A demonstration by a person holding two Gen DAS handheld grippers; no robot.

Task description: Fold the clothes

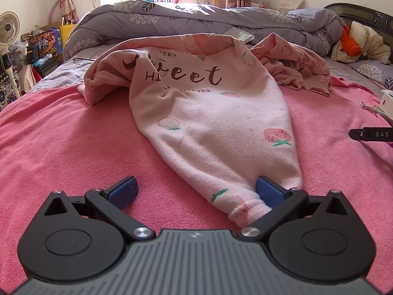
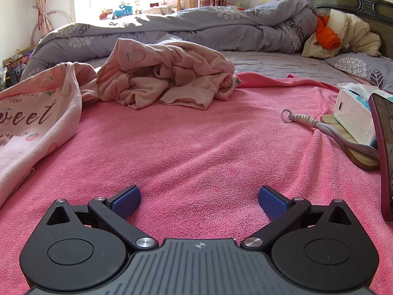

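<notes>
Pink strawberry-print top, "sweet" lettering up, lies rumpled on pink blanket; second pink garment crumpled just beside it.

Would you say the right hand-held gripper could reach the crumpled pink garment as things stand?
Probably yes: the right hand-held gripper is open, and only bare pink towel lies between it and the crumpled pink garment.

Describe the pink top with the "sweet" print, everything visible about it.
The top is pale pink, soft fleecy-looking knit, printed with strawberries and dark lettering including "sweet". It lies unfolded and rumpled on the pink towel, bunched near the lettering, tapering toward the camera to a gathered end. That end sits inside the open left tool, against its right pad; the left pad is clear of it. Its far edge meets a second crumpled pink garment.
</notes>
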